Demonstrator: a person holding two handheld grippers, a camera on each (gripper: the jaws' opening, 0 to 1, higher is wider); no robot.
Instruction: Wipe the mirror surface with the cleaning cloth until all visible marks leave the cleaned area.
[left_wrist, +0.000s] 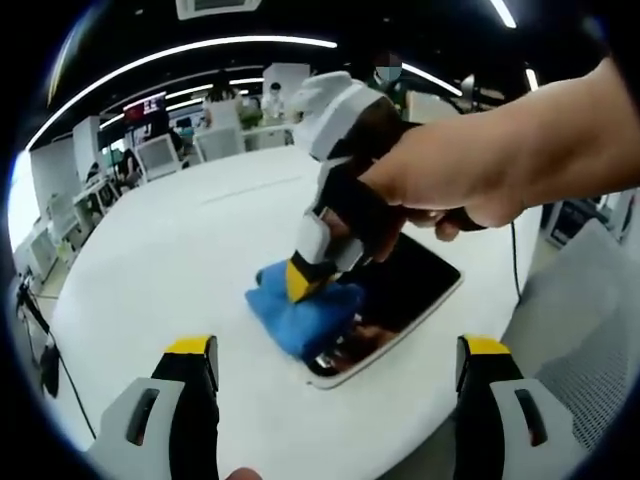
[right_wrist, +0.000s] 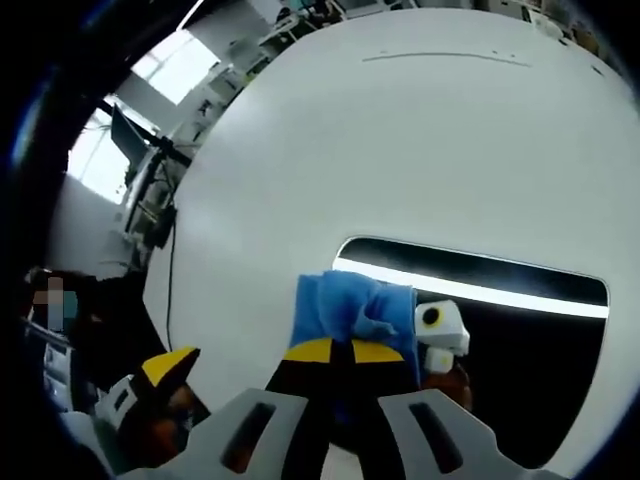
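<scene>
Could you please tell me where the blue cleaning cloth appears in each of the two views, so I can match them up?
Left gripper view: the blue cleaning cloth sits just left of centre, pinched by the right claw on the mirror's left end.
Right gripper view: the cloth is at lower centre, above that view's own claw tips, on the mirror's left end.
Shared landmark: the dark mirror on the white table.

Blue cloth (left_wrist: 305, 308) (yellow-tipped fingers (left_wrist: 300, 280)), white table (left_wrist: 190, 240)
</scene>
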